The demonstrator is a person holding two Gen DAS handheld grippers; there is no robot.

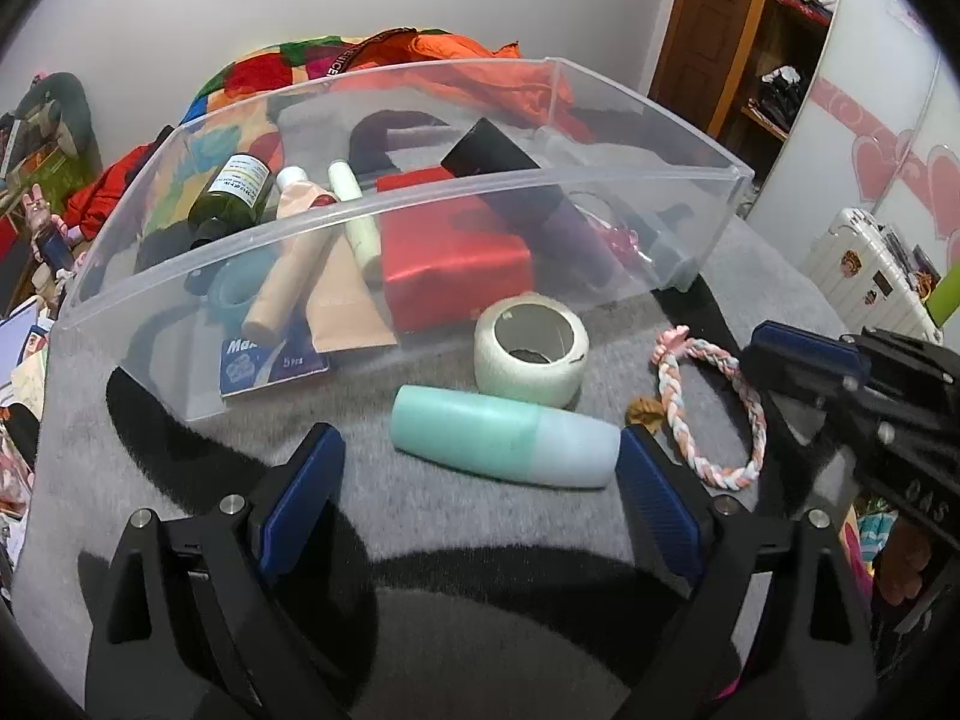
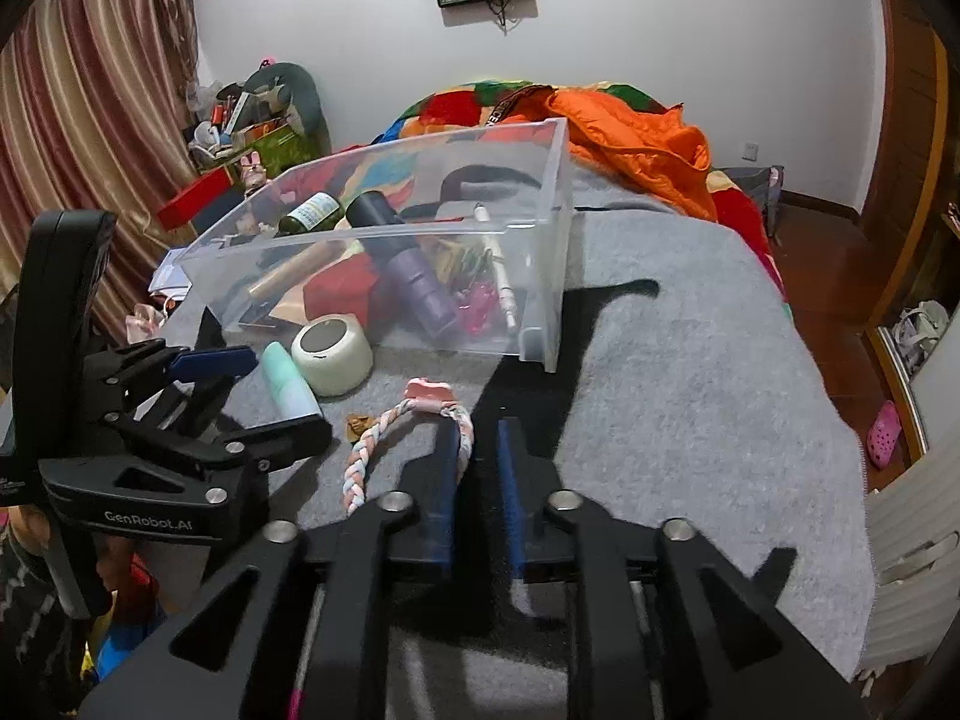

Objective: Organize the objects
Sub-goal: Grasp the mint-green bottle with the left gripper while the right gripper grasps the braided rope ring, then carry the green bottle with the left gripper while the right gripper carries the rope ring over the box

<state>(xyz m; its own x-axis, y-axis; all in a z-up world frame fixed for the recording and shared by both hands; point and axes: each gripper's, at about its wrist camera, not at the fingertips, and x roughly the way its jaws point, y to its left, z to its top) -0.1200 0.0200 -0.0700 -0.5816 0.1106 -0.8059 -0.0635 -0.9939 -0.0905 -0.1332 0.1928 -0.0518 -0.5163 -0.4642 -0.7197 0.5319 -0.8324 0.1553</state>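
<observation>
Left gripper (image 1: 480,462) gapes round mint bottle (image 1: 504,444); seemingly untouched

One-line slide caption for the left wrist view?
Open left gripper jaws straddle mint-green plastic bottle lying on grey felt before clear plastic bin.

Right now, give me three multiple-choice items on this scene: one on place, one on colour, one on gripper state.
1. Where does the mint bottle lie?
A. inside the clear bin
B. on the grey mat in front of the bin
C. on the floor

2. What colour is the box in the bin?
A. white
B. green
C. red

3. How is the left gripper?
A. open wide
B. shut on the tape roll
C. shut on the rope

Key:
1 B: the mint bottle rests on the grey mat, outside the clear bin.
2 C: the box is red.
3 A: the left gripper has its fingers spread either side of the bottle.
</observation>
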